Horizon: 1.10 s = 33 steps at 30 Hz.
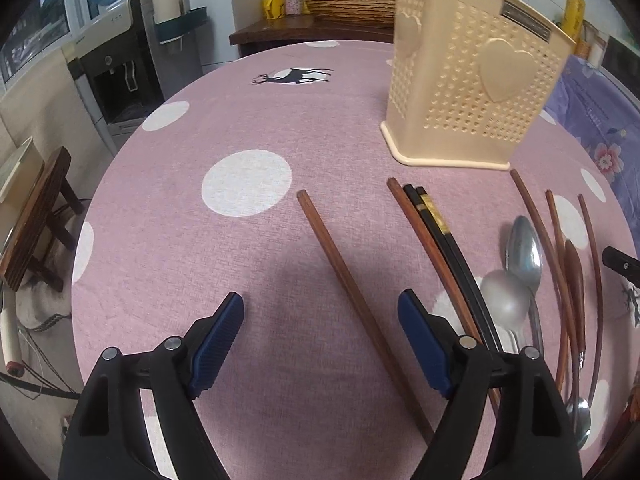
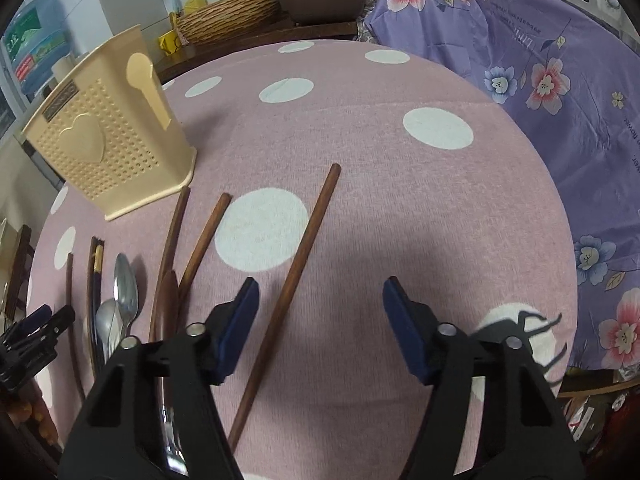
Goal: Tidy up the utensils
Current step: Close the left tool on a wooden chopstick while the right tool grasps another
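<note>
A round bench point(image 1: 280, 128) under a pink cloth with white dots carries the whole job: a cream perforated utensil holder point(image 1: 468, 80) stands upright at its far side, and the loose cutlery lies flat on the cloth in front of it. Nearest the holder's base, a cluster of brown chopsticks point(image 1: 556, 240), a black pair point(image 1: 440, 224) and two steel spoons point(image 1: 520, 264) run roughly side by side, their long axes pointing from the near edge toward the holder. A single brown chopstick point(image 1: 340, 272) lies apart to the left of that cluster, its far end angled leftward away from the holder and its near end passing under the left tool point(image 1: 320, 312), whose jaws stand spread with nothing pinched. On the other side another lone chopstick point(image 2: 296, 264) slants across the cloth, far tip up and to the right, just beside the inner finger of the right tool point(image 2: 320, 300), which also stands apart and empty. To take either stick cleanly, the likely best move is to turn the wrist so the pads sit across the shaft rather than along it, centre it between them, close near the middle so it does not pivot, then lift it upright over the holder
</note>
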{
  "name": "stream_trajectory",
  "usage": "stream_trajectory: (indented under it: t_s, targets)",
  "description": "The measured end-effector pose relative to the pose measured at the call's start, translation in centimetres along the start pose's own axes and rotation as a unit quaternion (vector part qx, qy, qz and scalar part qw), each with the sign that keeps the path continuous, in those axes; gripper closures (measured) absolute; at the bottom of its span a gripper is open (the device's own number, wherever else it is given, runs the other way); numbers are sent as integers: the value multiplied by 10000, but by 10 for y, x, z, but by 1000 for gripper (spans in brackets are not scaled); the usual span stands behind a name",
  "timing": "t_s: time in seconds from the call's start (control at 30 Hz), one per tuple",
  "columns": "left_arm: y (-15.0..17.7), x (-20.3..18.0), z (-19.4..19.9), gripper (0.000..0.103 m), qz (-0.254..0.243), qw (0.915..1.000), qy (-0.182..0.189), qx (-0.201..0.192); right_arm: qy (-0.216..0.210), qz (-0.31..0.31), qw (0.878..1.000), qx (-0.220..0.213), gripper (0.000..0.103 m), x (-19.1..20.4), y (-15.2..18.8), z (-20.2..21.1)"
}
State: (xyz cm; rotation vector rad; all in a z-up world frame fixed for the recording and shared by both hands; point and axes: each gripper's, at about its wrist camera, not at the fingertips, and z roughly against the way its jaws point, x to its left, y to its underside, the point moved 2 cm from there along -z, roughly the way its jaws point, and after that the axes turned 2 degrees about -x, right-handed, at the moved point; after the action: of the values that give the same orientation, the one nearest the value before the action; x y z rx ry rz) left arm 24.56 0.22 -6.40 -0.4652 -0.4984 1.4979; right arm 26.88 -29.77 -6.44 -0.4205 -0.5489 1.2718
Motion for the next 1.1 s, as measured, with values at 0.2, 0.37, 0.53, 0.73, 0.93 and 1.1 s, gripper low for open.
stream_trajectory:
  t_s: [0.2,0.37,0.53,0.73,0.93,1.1]
  targets:
    - [-7,-3,-5,48,168,9998,-118,40,192,-113,9997,93,61,8,-15,-16]
    - [-12,-10,-8,63,206,9995,-226,-18,317,-228,9992,107,71,10,-19,-24]
    - [-14,-19,-9,78,126,9996,-247,-94,497,-132,9986,105,82,18,-28,-32]
    - [-23,-26,-14,91,-27,9997,-236,-59,624,-47,9980,105,93,21,-44,-44]
    - [-28,-30,-18,93,-116,9995,-280,-62,664,94,9977,88,95,26,-50,-50]
    - [-29,-31,-17,93,-120,9995,-280,-91,658,195,9976,47,95,28,-50,-50]
